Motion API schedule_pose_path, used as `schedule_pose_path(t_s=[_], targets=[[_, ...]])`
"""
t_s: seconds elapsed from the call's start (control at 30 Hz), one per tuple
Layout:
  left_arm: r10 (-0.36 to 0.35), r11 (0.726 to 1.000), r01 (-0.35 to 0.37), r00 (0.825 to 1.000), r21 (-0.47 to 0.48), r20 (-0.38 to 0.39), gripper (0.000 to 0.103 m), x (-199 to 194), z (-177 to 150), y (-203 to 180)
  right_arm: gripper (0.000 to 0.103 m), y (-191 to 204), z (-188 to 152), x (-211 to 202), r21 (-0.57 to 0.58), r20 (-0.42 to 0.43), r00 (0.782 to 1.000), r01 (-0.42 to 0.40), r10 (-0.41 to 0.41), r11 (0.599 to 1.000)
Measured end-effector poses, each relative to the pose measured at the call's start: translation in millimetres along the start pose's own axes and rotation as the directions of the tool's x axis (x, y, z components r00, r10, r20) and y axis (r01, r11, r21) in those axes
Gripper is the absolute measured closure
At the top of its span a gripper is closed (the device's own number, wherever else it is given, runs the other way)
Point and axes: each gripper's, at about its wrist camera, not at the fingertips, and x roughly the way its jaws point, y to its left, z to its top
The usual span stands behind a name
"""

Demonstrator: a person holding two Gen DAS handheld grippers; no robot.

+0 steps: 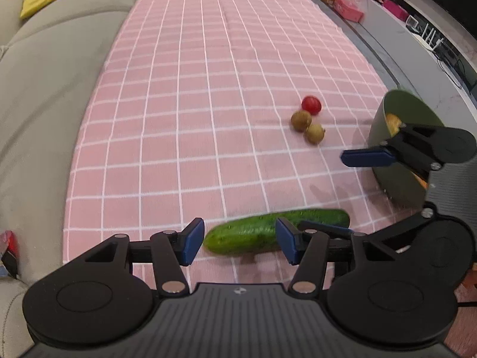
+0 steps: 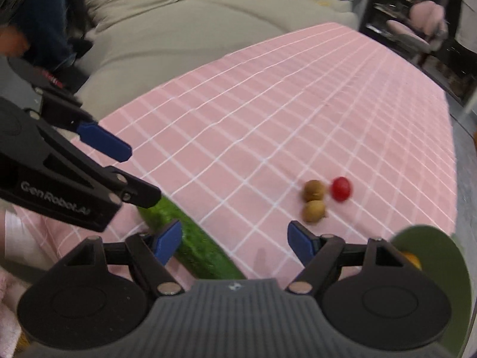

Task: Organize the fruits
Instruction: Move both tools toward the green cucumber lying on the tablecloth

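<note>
Partway, by the look of it: the green bowl (image 1: pixel 396 113) at the right edge already holds something orange-yellow, too hidden to name. Left on the pink checked surface (image 1: pixel 208 89): a cucumber (image 1: pixel 247 234), two brown fruits (image 1: pixel 301 120) touching each other, and a red one (image 1: pixel 311 104) just beside them. Left claw (image 1: pixel 240 243) released, empty, with the cucumber lying crosswise just beyond its tips. Right claw (image 2: pixel 235 243) also released and empty; the cucumber passes under its left finger, the small fruits lie ahead, and the bowl sits at its right.
</note>
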Motion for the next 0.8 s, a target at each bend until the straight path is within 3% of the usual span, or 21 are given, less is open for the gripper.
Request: schedule_pose_path(t_s=[0.37, 0.47, 0.67, 0.8], targets=[[-0.002, 1.000, 0.002, 0.999, -0.004, -0.046, 0.038, 13, -4, 9, 0.027, 3, 0, 31, -0.017, -0.058, 0.998, -0.027, 0.026, 0.999], [-0.009, 1.000, 0.008, 0.999, -0.022, -0.042, 0.038, 14, -3, 12, 0.034, 2, 1, 30, -0.004, -0.068, 0.996, -0.059, 0.058, 0.998], [-0.011, 0.999, 0.009, 0.998, -0.032, -0.065, 0.038, 20, -6, 12, 0.034, 20, -5, 37, -0.062, -0.093, 0.992, -0.096, 0.090, 0.993], [-0.008, 0.999, 0.006, 0.998, -0.035, -0.058, 0.038, 19, -6, 13, 0.045, 27, -7, 46, -0.067, -0.105, 0.991, -0.088, 0.081, 0.994]])
